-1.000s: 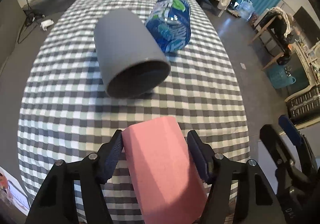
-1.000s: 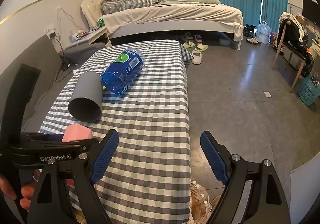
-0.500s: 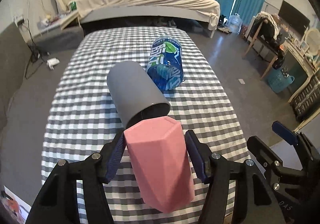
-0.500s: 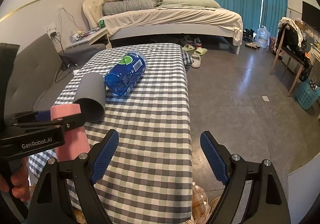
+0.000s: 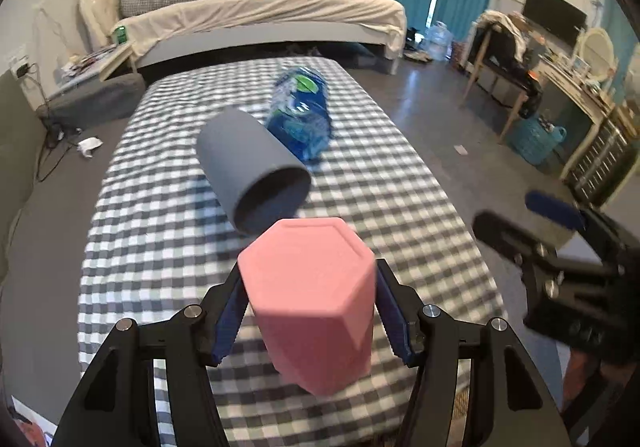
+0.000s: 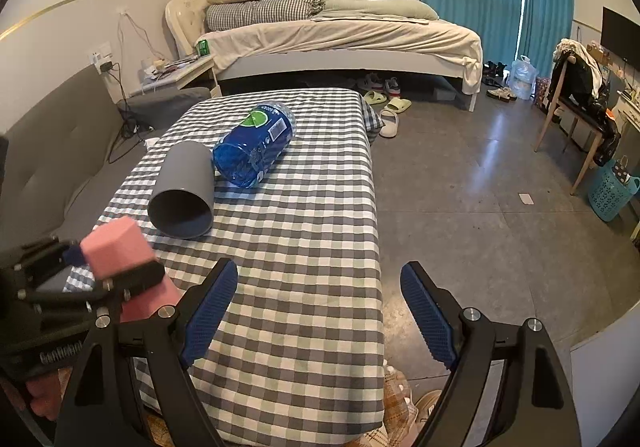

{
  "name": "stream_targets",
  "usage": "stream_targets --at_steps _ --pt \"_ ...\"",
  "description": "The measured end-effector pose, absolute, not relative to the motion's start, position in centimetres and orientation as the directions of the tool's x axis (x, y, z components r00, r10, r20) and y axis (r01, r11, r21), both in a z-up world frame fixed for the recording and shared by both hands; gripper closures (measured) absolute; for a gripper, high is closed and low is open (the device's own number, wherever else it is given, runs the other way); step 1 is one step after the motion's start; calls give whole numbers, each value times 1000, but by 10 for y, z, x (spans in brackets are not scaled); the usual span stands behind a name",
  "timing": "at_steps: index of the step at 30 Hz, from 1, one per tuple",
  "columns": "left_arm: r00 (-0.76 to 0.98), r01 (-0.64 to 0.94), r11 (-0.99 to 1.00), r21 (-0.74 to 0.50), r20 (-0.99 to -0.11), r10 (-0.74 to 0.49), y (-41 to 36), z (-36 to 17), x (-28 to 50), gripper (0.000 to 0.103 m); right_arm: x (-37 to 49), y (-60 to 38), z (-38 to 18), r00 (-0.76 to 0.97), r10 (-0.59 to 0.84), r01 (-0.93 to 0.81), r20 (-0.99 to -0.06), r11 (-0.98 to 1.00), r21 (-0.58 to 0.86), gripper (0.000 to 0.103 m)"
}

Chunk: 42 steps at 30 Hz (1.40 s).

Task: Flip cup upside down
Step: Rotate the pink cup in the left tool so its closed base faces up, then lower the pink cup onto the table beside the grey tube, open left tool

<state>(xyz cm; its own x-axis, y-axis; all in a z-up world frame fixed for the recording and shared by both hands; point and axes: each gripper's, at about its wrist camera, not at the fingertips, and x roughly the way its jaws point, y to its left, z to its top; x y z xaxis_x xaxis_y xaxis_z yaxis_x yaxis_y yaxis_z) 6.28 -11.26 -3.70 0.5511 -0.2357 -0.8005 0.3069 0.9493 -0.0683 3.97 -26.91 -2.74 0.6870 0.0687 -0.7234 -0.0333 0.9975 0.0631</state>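
Observation:
My left gripper (image 5: 310, 313) is shut on a pink hexagonal cup (image 5: 316, 299) and holds it above the near end of the checkered table (image 5: 400, 183), its closed base turned up and away from me. The same cup (image 6: 120, 247) shows at the left of the right wrist view, tilted, in the left gripper (image 6: 108, 267). My right gripper (image 6: 316, 311) is open and empty over the table's near right edge; it also shows in the left wrist view (image 5: 560, 231).
A grey cup (image 5: 252, 171) lies on its side mid-table, mouth toward me, touching a blue plastic bottle (image 5: 302, 113) lying behind it. A bed (image 6: 340, 35) stands beyond the table. Bare floor (image 6: 480, 187), a chair and a blue basket (image 6: 612, 191) are to the right.
My left gripper has tilted the pink cup further, so its hexagonal base now faces up, and the gripper has risen. The right gripper stays open and has hardly moved.

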Motion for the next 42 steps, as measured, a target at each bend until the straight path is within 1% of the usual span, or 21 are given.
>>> stream_targets --at_steps 2,4,9,13,14,15,16,17,20,27,33,39,42 --pt "540 319 945 -66 -807 -239 -114 -42 59 32 39 -267 -27 686 64 -32 -724 998 58 19" --pt "525 322 944 -72 -816 -241 -114 -46 57 24 40 -265 -26 689 62 -29 -723 998 58 19" --pt "508 342 934 -100 -817 -273 -107 -50 52 24 41 -256 -20 699 58 -39 -713 998 44 19" --pt "451 344 928 -141 -842 -295 -103 -68 51 24 39 -252 -23 690 58 -44 -721 998 38 19" --pt "435 343 928 -145 -851 -293 -103 -73 51 24 38 -252 -24 688 57 -43 -724 998 38 19" --pt "425 346 926 -148 -855 -296 -103 -76 50 27 37 -252 -25 686 57 -43 -726 998 37 19" --pt "418 356 921 -157 -855 -307 -103 -78 49 34 36 -252 -26 684 54 -40 -728 999 36 19" --pt "406 371 912 -171 -854 -326 -104 -80 48 37 36 -253 -26 683 52 -38 -729 999 35 19" --pt "424 392 909 -143 -849 -316 -108 -78 46 38 35 -254 -27 679 47 -31 -733 999 36 19" --pt "504 383 919 -88 -814 -288 -105 -73 54 38 35 -253 -28 676 48 -37 -735 999 31 19" --pt "553 355 930 -97 -781 -292 -100 -75 73 38 39 -252 -30 671 54 -42 -740 999 34 19" --pt "548 350 933 -77 -791 -271 -104 -87 82 39 38 -252 -30 669 54 -44 -741 998 34 19" --pt "556 365 930 -41 -792 -253 -107 -88 80 39 38 -252 -31 665 55 -40 -745 998 38 19"
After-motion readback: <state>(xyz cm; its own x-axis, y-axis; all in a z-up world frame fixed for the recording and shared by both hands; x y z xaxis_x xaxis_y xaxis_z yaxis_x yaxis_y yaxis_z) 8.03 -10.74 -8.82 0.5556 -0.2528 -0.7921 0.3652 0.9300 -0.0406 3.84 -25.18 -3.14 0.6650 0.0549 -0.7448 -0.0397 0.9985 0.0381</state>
